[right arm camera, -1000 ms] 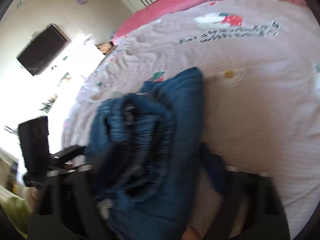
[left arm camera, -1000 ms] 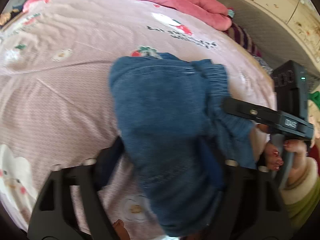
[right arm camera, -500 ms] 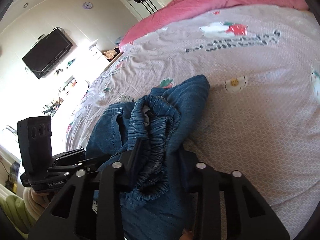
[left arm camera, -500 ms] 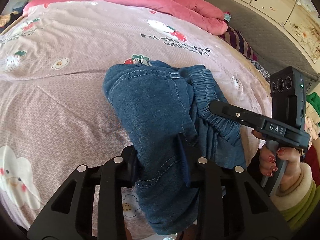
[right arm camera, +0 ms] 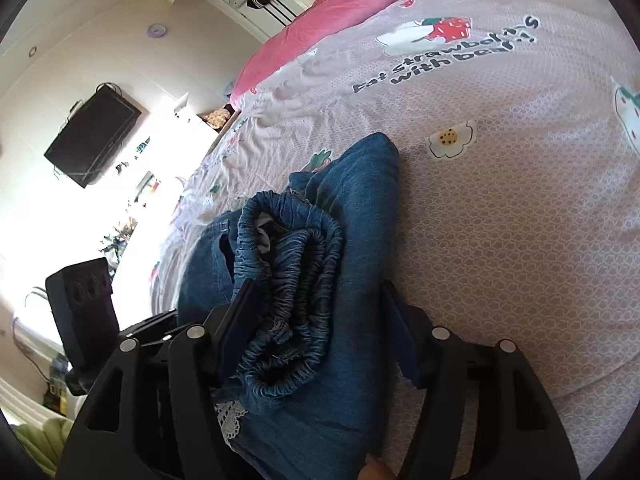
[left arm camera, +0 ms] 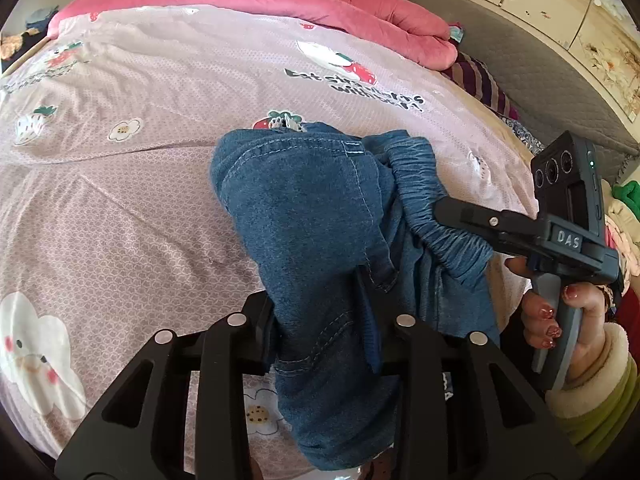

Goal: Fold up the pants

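A bundle of blue denim pants [left arm camera: 304,208] lies on the bed, legs folded over and the elastic waistband [right arm camera: 288,264] bunched on top. My left gripper [left arm camera: 320,312] pinches a thick fold at the near end of the pants; its jaws are opening slightly while the pads still press the denim. My right gripper [right arm camera: 316,312] straddles the waistband with its jaws opening, the pads spread wide and the right pad off the cloth. In the left wrist view one of its fingers [left arm camera: 460,212] rests at the waistband's edge.
The pants lie on a pale pink printed bedsheet [left arm camera: 120,220]. A pink quilt [left arm camera: 280,4] is heaped at the far side. A grey padded headboard [left arm camera: 540,60] and a striped cloth [left arm camera: 480,80] lie to the right. A hand with red nails [left arm camera: 560,320] holds the right gripper's handle.
The left jaws closed from wide onto the denim fold and hold it. The right jaws closed on the waistband, then spread apart again. The pants went from blurred motion to lying still.
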`<state>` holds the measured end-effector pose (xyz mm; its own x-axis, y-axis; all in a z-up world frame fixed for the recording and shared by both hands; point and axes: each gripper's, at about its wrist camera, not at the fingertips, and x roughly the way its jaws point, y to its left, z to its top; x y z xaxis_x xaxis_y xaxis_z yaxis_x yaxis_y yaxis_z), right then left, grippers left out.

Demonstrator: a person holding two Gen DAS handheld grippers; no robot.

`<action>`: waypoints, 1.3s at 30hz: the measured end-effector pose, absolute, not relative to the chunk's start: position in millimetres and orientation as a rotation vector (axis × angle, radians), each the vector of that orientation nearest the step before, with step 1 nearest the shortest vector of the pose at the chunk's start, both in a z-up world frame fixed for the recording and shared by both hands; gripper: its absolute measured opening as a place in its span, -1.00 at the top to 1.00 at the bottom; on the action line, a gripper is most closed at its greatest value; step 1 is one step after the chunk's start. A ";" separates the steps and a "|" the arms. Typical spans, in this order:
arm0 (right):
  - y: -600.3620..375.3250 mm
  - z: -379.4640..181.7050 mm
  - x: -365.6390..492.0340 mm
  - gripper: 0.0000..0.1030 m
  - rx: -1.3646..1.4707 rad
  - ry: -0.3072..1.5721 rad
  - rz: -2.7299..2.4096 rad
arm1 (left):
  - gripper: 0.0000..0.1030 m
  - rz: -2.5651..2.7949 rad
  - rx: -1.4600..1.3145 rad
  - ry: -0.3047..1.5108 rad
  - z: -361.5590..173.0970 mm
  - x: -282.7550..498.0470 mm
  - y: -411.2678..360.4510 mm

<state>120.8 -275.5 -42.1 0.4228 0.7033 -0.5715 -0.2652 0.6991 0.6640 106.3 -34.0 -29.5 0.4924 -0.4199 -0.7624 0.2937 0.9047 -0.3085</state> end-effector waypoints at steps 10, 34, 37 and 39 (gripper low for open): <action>-252.0 -36.5 123.1 0.23 0.422 0.956 0.679 | 0.60 -0.445 -0.168 0.978 -37.0 116.1 -35.4; -245.7 42.8 100.6 0.32 0.310 0.755 0.667 | 0.68 -0.424 -0.074 0.812 37.4 96.9 -40.0; -245.5 45.1 110.8 0.32 0.326 0.749 0.671 | 0.68 -0.418 -0.071 0.801 40.2 103.3 -39.3; -244.8 45.5 118.8 0.32 0.327 0.746 0.670 | 0.68 -0.416 -0.071 0.796 41.7 110.0 -37.9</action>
<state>118.8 -244.8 45.5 0.5423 0.6633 -0.5157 -0.4412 0.7471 0.4971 110.0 -37.9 41.7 0.6236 -0.3880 -0.6786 0.3352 0.9170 -0.2163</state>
